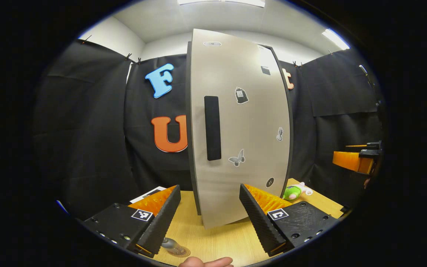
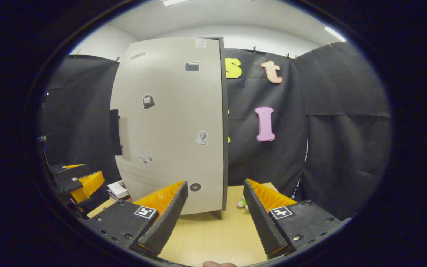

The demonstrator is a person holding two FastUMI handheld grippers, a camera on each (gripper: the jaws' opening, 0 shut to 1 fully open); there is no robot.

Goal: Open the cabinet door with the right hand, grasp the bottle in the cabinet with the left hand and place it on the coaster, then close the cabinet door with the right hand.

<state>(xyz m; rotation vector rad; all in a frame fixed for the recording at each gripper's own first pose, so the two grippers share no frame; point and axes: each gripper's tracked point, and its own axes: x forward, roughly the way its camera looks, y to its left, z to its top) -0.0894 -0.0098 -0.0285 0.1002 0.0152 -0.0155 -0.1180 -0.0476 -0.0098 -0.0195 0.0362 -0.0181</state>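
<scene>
- Lower centre of the left gripper view: the left tool (image 1: 209,207) hangs wide open with nothing between its fingers, above the pale wooden table (image 1: 213,237).
- At that view's bottom edge, a bottle (image 1: 171,245) lies or leans on a round coaster (image 1: 179,251); its long axis seems to run from upper left to lower right, though little of it shows.
- Filling the middle of the frame, the tall light-grey cabinet door (image 1: 247,129) stands upright and shut, dotted with small stickers, a dark vertical handle (image 1: 212,128) near its left edge.
- Right of the cabinet's foot lies a green plush toy (image 1: 294,191).
- The right gripper view shows the right tool (image 2: 215,209), equally wide open and empty, and papers (image 2: 118,190) at lower left of the frame.
</scene>
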